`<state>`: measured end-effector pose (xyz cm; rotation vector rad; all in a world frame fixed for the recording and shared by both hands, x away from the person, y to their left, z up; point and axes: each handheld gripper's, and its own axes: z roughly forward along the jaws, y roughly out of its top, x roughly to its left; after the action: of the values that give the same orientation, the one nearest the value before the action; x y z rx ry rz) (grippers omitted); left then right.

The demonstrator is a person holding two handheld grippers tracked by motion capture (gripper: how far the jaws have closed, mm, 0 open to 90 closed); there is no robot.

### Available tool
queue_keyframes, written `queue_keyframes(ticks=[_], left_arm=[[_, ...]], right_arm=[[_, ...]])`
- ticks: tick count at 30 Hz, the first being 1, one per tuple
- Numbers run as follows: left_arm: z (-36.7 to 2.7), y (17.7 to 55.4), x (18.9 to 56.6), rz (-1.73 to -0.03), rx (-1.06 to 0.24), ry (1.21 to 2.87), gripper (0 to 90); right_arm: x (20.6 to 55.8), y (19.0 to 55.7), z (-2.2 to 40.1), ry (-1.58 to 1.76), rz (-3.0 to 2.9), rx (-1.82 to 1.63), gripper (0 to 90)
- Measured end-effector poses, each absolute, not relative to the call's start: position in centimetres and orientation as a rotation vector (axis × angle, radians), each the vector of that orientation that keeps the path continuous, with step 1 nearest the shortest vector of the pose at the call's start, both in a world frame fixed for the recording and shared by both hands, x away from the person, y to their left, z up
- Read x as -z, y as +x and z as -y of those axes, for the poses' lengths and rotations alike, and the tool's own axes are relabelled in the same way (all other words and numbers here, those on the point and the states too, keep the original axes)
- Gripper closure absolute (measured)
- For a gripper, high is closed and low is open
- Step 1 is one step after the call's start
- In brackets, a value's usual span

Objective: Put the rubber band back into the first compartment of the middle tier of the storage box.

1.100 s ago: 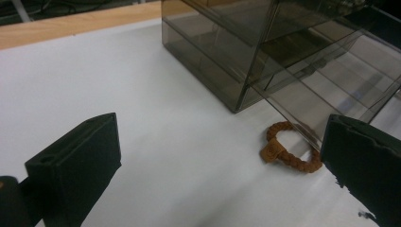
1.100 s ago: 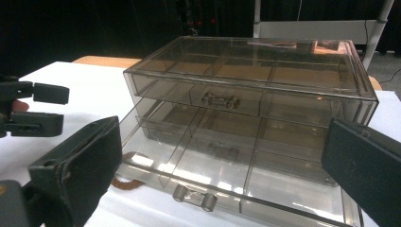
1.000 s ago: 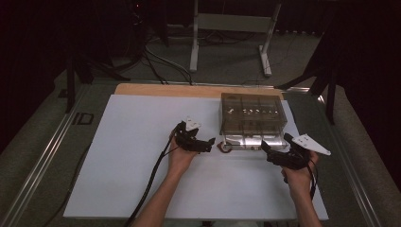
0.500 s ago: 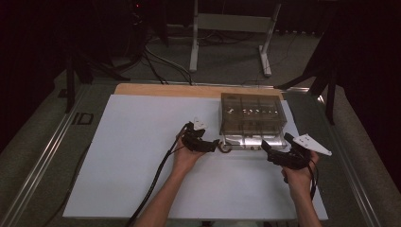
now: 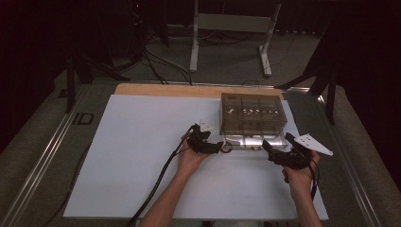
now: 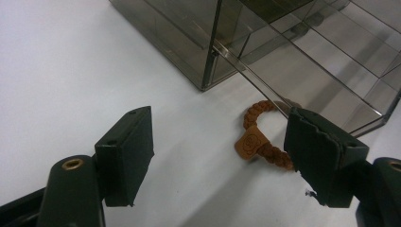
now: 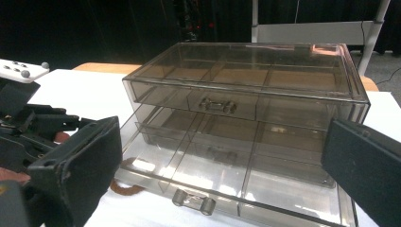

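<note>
Braided brown bracelet (image 6: 259, 142) lying flat on the white desk (image 5: 142, 161), just beside the pulled-out lower drawer (image 7: 227, 184) of the smoky clear organizer (image 5: 253, 116). Left hand-held gripper (image 6: 222, 156) just narrowing, unclenched, straddling the bracelet without pressing. Right hand-held gripper (image 7: 222, 175) spread wide, grasping nothing, facing the drawer.

left gripper (image 5: 222, 147) jaws closing, right gripper (image 5: 272, 150) open
</note>
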<state>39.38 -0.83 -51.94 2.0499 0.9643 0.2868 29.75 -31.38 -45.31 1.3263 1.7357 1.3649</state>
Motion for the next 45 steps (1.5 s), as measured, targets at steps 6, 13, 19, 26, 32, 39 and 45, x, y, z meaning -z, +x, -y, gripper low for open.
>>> queue_keyframes(ticks=[6,13,19,26,32,39,45], left_arm=[[0.96,39.38,52.21,-0.969,-0.29,2.066,27.3],[0.92,39.54,52.39,-0.99,-0.282,2.061,27.3],[1.0,39.53,52.51,-0.997,-0.291,2.069,27.3],[1.18,39.41,52.64,-0.988,-0.313,2.092,27.2],[1.02,39.59,52.6,-1.027,-0.269,2.041,27.2],[1.13,39.77,52.69,-1.065,-0.254,2.001,26.8],[1.26,39.8,52.73,-1.086,-0.274,2.007,25.4]], right_arm=[[45.3,29.75,31.37,1.329,-1.734,-1.362,0.0],[45.32,29.78,31.36,1.33,-1.735,-1.356,0.0],[45.34,29.8,31.38,1.334,-1.733,-1.351,0.0],[45.33,29.78,31.41,1.338,-1.732,-1.349,0.0],[45.4,29.83,31.36,1.34,-1.735,-1.346,0.0],[45.42,29.86,31.35,1.337,-1.738,-1.341,0.0],[45.32,29.84,31.36,1.336,-1.733,-1.342,0.0]])
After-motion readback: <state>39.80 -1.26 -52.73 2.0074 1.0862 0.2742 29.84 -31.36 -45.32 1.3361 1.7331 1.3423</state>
